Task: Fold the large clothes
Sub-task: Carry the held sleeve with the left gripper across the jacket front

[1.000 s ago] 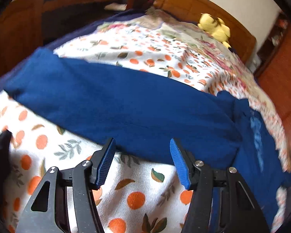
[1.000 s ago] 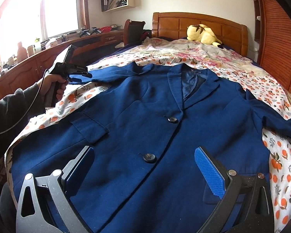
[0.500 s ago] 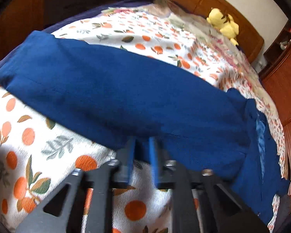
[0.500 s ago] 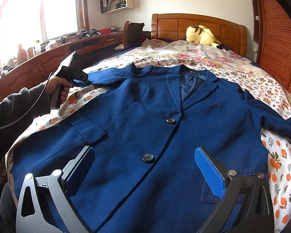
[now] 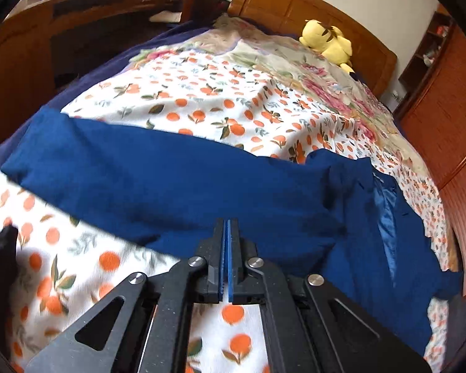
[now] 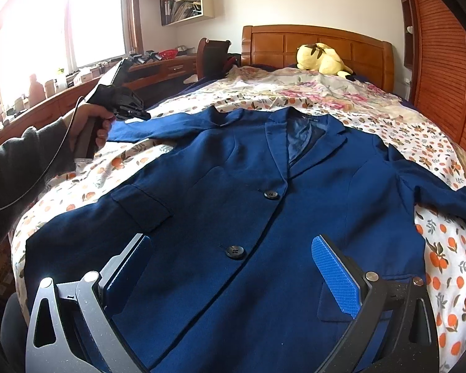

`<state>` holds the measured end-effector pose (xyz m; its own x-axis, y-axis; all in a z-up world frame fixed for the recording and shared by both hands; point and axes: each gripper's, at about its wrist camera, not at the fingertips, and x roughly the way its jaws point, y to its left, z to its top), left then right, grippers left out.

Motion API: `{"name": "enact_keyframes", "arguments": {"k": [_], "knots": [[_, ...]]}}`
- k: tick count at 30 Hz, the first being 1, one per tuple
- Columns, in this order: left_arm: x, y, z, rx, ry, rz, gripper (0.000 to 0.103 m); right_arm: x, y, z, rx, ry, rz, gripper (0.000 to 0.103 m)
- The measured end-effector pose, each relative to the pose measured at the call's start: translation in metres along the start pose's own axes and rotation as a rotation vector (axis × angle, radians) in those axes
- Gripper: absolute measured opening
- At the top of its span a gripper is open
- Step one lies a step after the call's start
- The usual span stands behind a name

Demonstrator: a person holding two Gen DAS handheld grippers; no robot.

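Since 1 second ago the left gripper (image 5: 226, 233) has gone from spread wide to clamped together on the near edge of the sleeve (image 5: 158, 183) of the blue jacket (image 6: 248, 205), which lies face up on the bed (image 6: 444, 248). The right gripper (image 6: 233, 267) hovers over its hem, fingers apart, gripping nothing.

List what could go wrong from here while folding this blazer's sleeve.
1. The left gripper is shut on only the near edge of the sleeve, so the thin pinch may slip when pulled.
2. The right gripper hangs open over the blazer without holding it down, so dragging the sleeve could shift the whole body.
3. The buttons are fastened; a hard tug may bunch the front.
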<state>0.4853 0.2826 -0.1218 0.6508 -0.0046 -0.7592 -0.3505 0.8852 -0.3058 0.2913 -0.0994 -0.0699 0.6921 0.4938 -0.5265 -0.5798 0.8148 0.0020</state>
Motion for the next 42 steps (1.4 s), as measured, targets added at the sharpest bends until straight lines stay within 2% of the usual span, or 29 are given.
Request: {"name": "enact_keyframes", "arguments": {"k": [1, 2, 3, 4, 6, 9, 12, 15, 17, 19, 20, 21, 22, 26, 34, 38, 39, 40, 41, 42], "knots": [[0.000, 0.001, -0.002, 0.014, 0.007, 0.009, 0.030, -0.001, -0.001, 0.000, 0.002, -0.004, 0.002, 0.103], [0.000, 0.003, -0.004, 0.024, 0.009, 0.020, 0.045, -0.002, -0.001, 0.000, 0.002, -0.009, 0.004, 0.103], [0.001, 0.006, -0.008, 0.027, 0.007, 0.036, 0.072, -0.003, 0.000, 0.000, 0.002, -0.012, 0.006, 0.103], [0.004, 0.012, -0.011, 0.014, 0.011, 0.044, 0.094, -0.003, 0.000, 0.000, 0.002, -0.014, 0.007, 0.103], [0.010, 0.025, -0.016, -0.029, 0.028, 0.041, 0.101, -0.003, 0.002, 0.000, -0.001, -0.018, 0.012, 0.103], [0.025, 0.038, -0.023, -0.073, 0.066, 0.056, 0.101, -0.002, 0.003, -0.001, -0.009, -0.019, 0.010, 0.103], [0.048, 0.047, -0.027, -0.114, 0.104, 0.038, 0.101, 0.001, 0.001, -0.003, -0.007, -0.012, 0.005, 0.103], [0.058, 0.048, -0.023, -0.127, 0.064, 0.030, 0.100, 0.005, -0.002, -0.002, 0.000, -0.001, 0.002, 0.103], [0.062, 0.050, -0.016, -0.152, 0.038, 0.003, 0.086, 0.006, -0.002, -0.001, -0.001, 0.005, -0.003, 0.103], [0.067, 0.050, -0.007, -0.168, 0.041, 0.007, 0.042, 0.009, -0.002, -0.001, 0.000, 0.011, -0.004, 0.103], [0.069, 0.051, -0.004, -0.172, 0.048, 0.015, 0.034, 0.010, -0.002, 0.000, 0.001, 0.012, -0.003, 0.103], [0.071, 0.051, -0.001, -0.172, 0.054, 0.011, 0.014, 0.010, -0.002, 0.000, 0.000, 0.012, -0.003, 0.103], [0.071, 0.049, 0.002, -0.163, 0.061, -0.001, 0.006, 0.009, -0.001, 0.001, -0.001, 0.011, -0.005, 0.103], [0.041, 0.016, 0.002, -0.022, -0.004, 0.075, 0.004, 0.003, -0.001, 0.000, -0.008, 0.001, -0.005, 0.103], [-0.056, -0.110, -0.031, 0.302, -0.091, -0.019, 0.004, -0.025, -0.007, -0.001, 0.013, -0.061, -0.010, 0.103], [-0.082, -0.143, -0.051, 0.352, -0.065, -0.027, 0.006, -0.037, -0.009, -0.002, 0.036, -0.088, 0.006, 0.103], [-0.084, -0.150, -0.055, 0.381, -0.059, -0.016, 0.014, -0.040, -0.009, -0.003, 0.034, -0.094, 0.005, 0.103], [-0.086, -0.155, -0.062, 0.415, -0.060, -0.017, 0.029, -0.041, -0.008, -0.003, 0.029, -0.098, 0.003, 0.103], [-0.086, -0.158, -0.065, 0.431, -0.057, -0.029, 0.037, -0.041, -0.008, -0.004, 0.027, -0.101, 0.001, 0.103], [-0.088, -0.156, -0.068, 0.437, -0.052, -0.045, 0.049, -0.041, -0.007, -0.004, 0.027, -0.102, 0.001, 0.103]]}}
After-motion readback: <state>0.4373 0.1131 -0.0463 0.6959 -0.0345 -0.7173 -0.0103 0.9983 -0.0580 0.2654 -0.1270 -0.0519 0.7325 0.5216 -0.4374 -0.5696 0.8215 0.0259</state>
